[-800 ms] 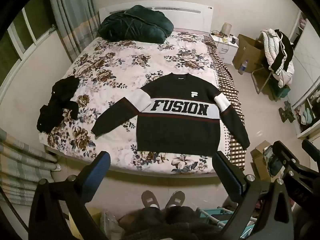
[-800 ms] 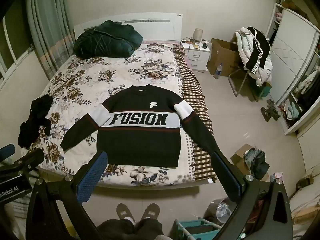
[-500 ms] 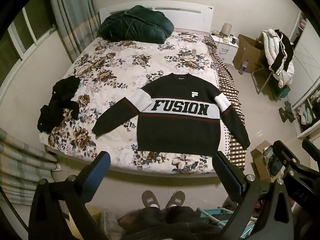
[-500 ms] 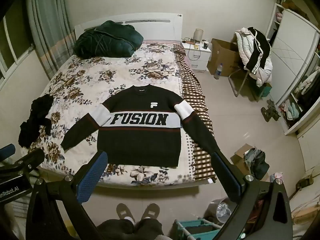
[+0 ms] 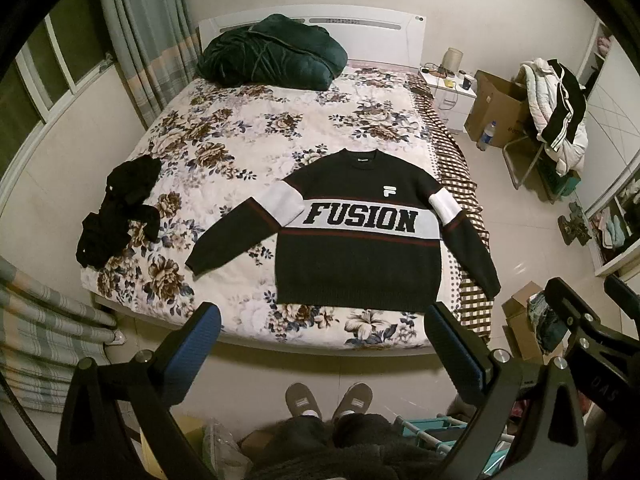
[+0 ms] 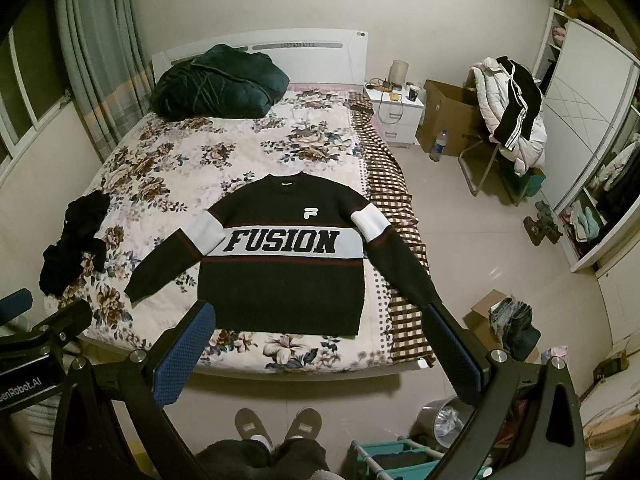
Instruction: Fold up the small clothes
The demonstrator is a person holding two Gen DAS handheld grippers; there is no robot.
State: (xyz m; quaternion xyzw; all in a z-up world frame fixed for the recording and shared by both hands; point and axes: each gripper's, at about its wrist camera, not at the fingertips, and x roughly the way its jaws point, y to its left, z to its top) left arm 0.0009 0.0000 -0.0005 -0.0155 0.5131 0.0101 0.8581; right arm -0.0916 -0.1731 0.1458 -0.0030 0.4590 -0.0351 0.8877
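Here the sweater (image 5: 360, 240) lies flat, front up (sleeves spread), at the centre of the frame near the foot of the bed (image 5: 256, 148). The left gripper (image 5: 320, 344) and right gripper (image 6: 316, 340) both stand wide apart, holding nothing, above the floor.

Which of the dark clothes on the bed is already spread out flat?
The FUSION sweater, lying flat near the foot with sleeves out. The black garment at the left edge is crumpled, and the green bundle is heaped by the headboard.

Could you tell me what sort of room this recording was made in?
Almost certainly a home bedroom: a bed with a floral cover, a white nightstand beside the headboard, and a wardrobe along the wall.
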